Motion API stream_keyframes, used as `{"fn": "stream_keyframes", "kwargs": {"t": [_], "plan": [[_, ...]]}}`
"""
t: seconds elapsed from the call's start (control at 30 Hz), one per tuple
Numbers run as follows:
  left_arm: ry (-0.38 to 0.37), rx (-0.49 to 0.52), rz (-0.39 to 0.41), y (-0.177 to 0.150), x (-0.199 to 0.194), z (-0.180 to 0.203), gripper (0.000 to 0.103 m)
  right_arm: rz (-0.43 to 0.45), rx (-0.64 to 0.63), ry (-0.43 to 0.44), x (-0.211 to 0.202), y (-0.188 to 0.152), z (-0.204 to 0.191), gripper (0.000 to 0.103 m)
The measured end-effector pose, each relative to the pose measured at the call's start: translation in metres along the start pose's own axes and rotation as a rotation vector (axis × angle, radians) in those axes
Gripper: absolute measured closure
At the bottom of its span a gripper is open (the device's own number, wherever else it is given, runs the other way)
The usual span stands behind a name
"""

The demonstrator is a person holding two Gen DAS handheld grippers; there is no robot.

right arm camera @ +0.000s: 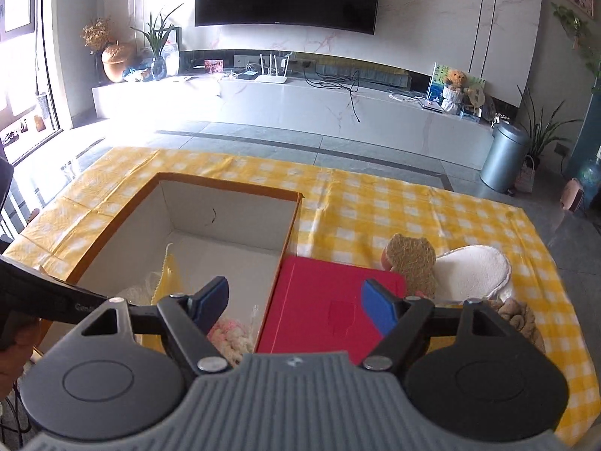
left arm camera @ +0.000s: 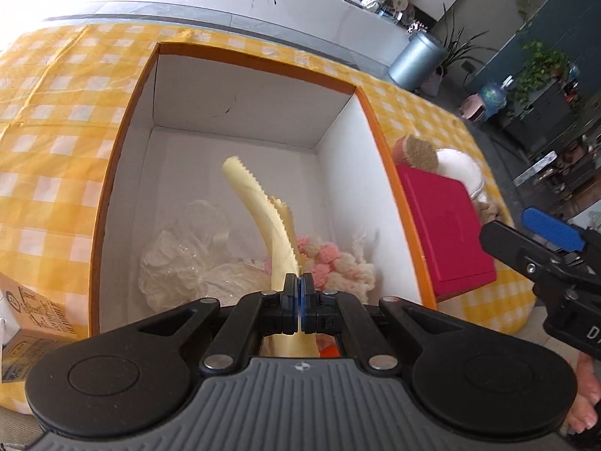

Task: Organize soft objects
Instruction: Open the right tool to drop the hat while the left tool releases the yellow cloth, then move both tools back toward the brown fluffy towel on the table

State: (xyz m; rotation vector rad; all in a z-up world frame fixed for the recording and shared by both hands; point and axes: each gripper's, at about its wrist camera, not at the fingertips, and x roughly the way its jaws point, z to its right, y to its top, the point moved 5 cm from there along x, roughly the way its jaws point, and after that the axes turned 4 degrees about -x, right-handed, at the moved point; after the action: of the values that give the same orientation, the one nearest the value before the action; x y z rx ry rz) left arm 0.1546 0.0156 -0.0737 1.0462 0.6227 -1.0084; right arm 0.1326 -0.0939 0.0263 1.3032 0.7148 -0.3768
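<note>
Partly hidden behind the left gripper (left arm camera: 300, 293), the lower end of the pale yellow cloth (left arm camera: 259, 218) disappears between the clenched blue pads; only a folded bit shows again under the linkage. That cloth is a thin, ribbed strip with a pinked, zigzag edge, and it stands up in a curve over the inside of the orange-rimmed box (left arm camera: 124, 143), held above the things on the floor of the box. Those are hard to sort out: a crinkled clear bag with something cream-white inside (left arm camera: 188, 259) on the left, and a fluffy pink-and-cream yarn bundle (left arm camera: 330, 263) on the right, both cut off by the gripper body. The box walls are plain white card with a thin dark scratch on the far one.

From the right wrist view, the right gripper (right arm camera: 296, 306) stands released, its ribbed blue pads spread wide with nothing between them, over the near corner of the box and a flat red lid (right arm camera: 323, 300) that lies just beside the box on the yellow checked tablecloth (right arm camera: 375, 203). Past the lid sit a coarse, brown bear-shaped loofah sponge (right arm camera: 409, 259), a white terry pad (right arm camera: 473, 270) touching it, and a tan knitted thing (right arm camera: 522, 315) half hidden by the gripper arm.
</note>
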Motion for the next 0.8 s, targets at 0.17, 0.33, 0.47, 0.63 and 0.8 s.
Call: {"fn": "stream_keyframes", "kwargs": {"t": [0.17, 0.33, 0.47, 0.63, 0.8], "plan": [[0.110, 0.045, -0.022, -0.006, 0.020, 0.000, 0.102, -0.033, 0.012, 0.005, 0.011, -0.016, 0.006, 0.026], [0.169, 0.078, -0.039, -0.013, 0.022, -0.001, 0.093, -0.035, 0.041, -0.004, 0.011, -0.023, 0.019, 0.026], [0.188, 0.083, 0.014, -0.014, 0.008, 0.003, 0.049, -0.036, 0.076, -0.005, 0.010, -0.027, 0.029, 0.026], [0.212, 0.094, 0.100, -0.012, -0.014, 0.010, 0.030, -0.020, 0.123, -0.001, 0.007, -0.029, 0.037, 0.026], [0.254, 0.108, 0.206, -0.004, -0.034, 0.021, 0.022, 0.038, 0.225, 0.023, -0.005, -0.022, 0.035, 0.026]]}}
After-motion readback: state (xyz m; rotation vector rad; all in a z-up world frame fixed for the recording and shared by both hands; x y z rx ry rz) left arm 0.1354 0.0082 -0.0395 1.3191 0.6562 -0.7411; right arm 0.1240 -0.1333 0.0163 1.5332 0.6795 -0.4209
